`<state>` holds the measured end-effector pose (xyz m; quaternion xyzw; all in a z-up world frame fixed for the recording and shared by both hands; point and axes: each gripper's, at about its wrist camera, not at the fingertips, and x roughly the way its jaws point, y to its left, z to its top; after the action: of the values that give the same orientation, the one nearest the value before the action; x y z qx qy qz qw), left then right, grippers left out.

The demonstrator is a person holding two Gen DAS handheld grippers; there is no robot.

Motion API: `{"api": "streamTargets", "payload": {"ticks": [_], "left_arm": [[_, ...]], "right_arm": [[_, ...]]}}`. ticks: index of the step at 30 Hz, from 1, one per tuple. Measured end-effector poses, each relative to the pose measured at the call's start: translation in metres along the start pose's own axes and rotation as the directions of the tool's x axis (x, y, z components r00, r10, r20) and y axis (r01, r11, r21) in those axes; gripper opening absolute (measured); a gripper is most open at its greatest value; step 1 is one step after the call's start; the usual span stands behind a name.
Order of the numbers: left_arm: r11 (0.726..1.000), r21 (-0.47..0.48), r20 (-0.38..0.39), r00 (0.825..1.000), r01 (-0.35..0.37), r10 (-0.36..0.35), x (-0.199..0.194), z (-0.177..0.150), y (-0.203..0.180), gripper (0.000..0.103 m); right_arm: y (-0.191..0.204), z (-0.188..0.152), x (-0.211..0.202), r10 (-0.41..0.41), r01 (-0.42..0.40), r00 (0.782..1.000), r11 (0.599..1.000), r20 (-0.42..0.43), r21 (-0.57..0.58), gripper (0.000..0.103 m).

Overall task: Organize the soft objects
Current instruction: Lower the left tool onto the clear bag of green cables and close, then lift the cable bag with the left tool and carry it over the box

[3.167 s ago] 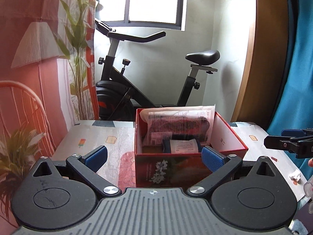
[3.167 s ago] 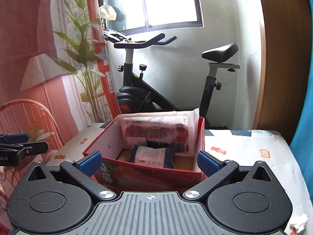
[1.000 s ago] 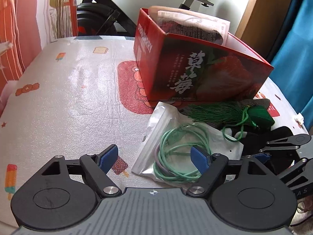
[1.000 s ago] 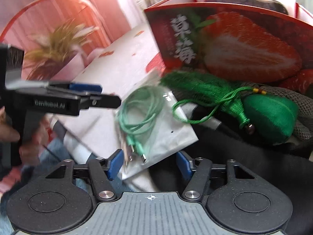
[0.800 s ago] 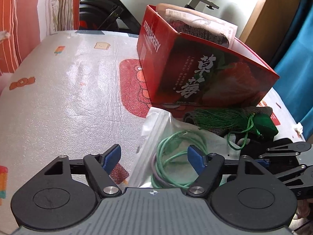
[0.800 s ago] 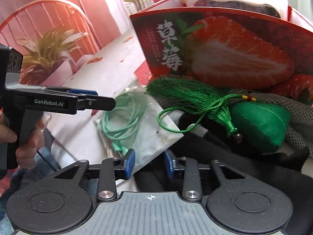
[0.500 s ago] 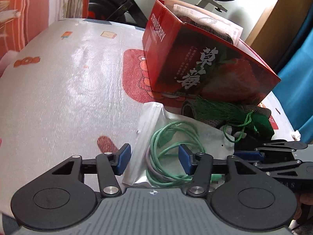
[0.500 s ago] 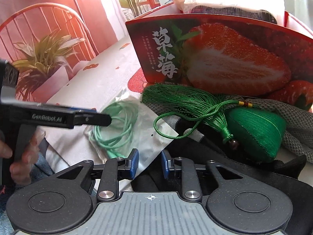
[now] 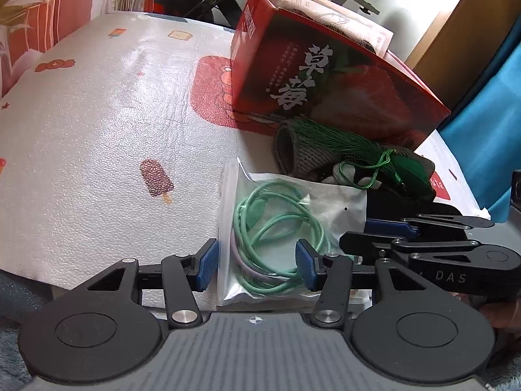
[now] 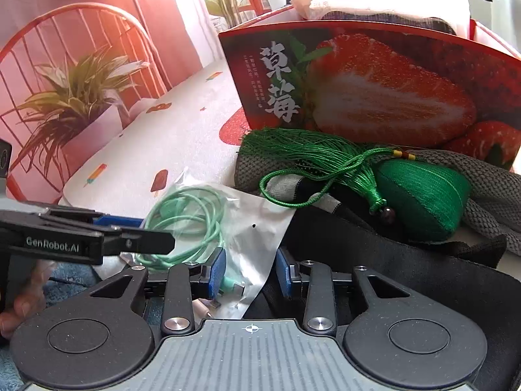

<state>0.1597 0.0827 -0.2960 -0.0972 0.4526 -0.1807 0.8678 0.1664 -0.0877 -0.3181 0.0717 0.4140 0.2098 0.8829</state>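
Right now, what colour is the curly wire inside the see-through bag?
The wire is mint green. It shows best in the left wrist view, inside the clear bag.

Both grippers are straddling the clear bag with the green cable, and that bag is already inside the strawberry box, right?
Not quite. The clear bag lies on the table in front of the strawberry box, not inside it, as the left wrist view shows. The left gripper and right gripper do straddle it.

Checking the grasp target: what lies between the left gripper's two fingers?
In the left wrist view, the clear bag of green cable lies between the open left gripper's fingers; neither pad clearly touches it.
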Motion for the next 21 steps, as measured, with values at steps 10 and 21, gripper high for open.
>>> {"api": "streamTargets", "payload": {"ticks": [10,21], "left_arm": [[0.999,-0.041,0.014,1.0,0.007,-0.006,-0.003,-0.002,0.004,0.048],[0.999,-0.034,0.016,1.0,0.001,-0.001,-0.003,-0.003,0.003,0.047]], "right_arm": [[-0.022,-0.01,-0.011,0.088,-0.096,0.994,0.985,0.061,0.145,0.009],[-0.024,-0.006,0.001,0.1,-0.106,0.994,0.986,0.055,0.131,0.016]]}}
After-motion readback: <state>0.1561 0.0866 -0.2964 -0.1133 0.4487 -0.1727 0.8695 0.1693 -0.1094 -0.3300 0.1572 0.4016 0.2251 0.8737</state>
